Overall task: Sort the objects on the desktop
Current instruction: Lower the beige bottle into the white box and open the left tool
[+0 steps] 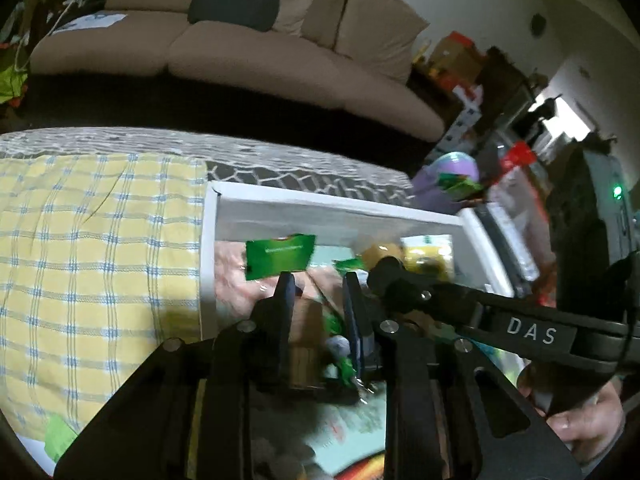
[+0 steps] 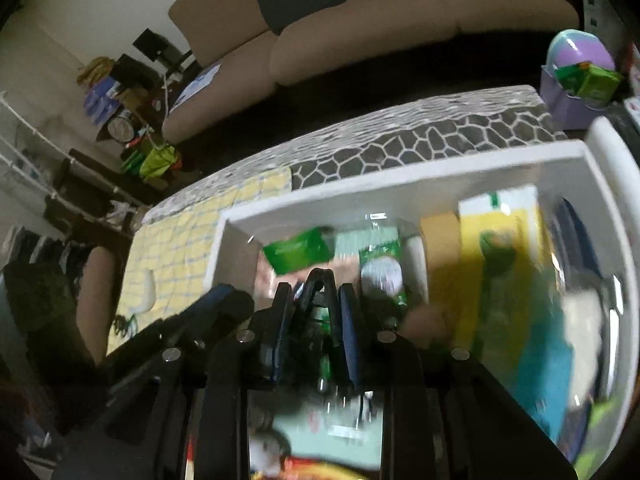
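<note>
A white box (image 1: 320,200) (image 2: 400,168) holds mixed packets and cartons, and both grippers hover over its left part. My left gripper (image 1: 319,282) has its fingers a small way apart, and only the box contents show through the gap. A green packet (image 1: 280,258) (image 2: 298,254) lies just beyond its tips, loose. My right gripper (image 2: 315,290) is shut on a small black clip-shaped object (image 2: 318,282). In the left wrist view the right gripper (image 1: 384,268) reaches in from the right, close beside the left one. The left gripper (image 2: 224,300) shows at the lower left of the right wrist view.
A yellow checked cloth (image 1: 80,260) (image 2: 180,240) lies left of the box on a stone-patterned table cover (image 1: 280,160) (image 2: 400,132). A yellow carton (image 2: 500,260) and a blue item (image 2: 560,360) fill the box's right side. A purple basket (image 2: 576,76) stands beyond the table; a beige sofa (image 1: 240,48) behind.
</note>
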Tool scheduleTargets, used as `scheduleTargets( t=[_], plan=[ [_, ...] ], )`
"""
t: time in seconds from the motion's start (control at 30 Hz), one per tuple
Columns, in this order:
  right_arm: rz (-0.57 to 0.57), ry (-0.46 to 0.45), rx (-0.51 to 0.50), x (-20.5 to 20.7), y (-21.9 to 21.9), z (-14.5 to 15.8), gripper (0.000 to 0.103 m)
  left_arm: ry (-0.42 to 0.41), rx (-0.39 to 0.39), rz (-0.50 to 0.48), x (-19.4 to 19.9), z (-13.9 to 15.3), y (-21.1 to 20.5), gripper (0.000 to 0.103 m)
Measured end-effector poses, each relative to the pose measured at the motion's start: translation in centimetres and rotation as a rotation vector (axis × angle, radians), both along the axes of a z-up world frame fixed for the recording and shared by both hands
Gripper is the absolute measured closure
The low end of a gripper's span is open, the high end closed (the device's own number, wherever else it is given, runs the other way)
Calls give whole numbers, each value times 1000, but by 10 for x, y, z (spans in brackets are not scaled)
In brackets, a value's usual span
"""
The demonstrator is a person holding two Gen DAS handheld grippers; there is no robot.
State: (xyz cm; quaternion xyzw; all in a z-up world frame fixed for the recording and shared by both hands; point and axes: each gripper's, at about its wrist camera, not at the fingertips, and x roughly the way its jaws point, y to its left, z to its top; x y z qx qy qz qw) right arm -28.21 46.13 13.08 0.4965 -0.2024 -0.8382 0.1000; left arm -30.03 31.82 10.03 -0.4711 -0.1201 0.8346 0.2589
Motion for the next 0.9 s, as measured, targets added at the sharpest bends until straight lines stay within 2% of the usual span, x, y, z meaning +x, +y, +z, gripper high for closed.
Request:
scheduleTargets(
  t=[0.1, 0.17, 0.23, 0.3, 0.4, 0.53, 0.6, 0.67, 0.7, 0.73, 0.83, 0.9],
  plan=[
    [-12, -56, -38, -10, 1, -17, 74, 24, 16, 25, 2, 2, -3, 63],
    [-25, -78, -67, -10, 5, -21, 64, 40, 13, 31, 6, 6, -7, 44],
    [-28, -30, -37, -2, 8, -12, 59, 37, 22, 38, 10, 8, -13, 41],
    [-33, 0, -21, 5, 11, -5, 51, 41, 24, 46, 17, 11, -19, 35],
    [-38, 7, -21, 19, 14, 2, 50, 32, 27, 46, 27, 16, -25, 33],
    [-26, 11, -5, 40, 11, 13, 48, 30, 25, 46, 50, 28, -37, 21],
    [-22, 22, 1, 52, 9, 19, 40, 32, 26, 45, 61, 36, -44, 20],
    [-20, 31, -9, 64, 6, 25, 26, 43, 22, 47, 74, 45, -51, 16],
    [-14, 27, -22, 69, 5, 26, 21, 54, 16, 50, 83, 51, -57, 11],
    [-10, 30, -37, 78, 4, 30, 15, 68, 12, 58, 90, 57, -61, 0],
    [10, 112, 42, 102, -9, 46, 0, 113, -8, 71, 116, 74, -81, 0],
    [44, 148, 100, 117, -20, 54, 0, 125, -61, 81, 134, 80, -94, 0]
  ],
)
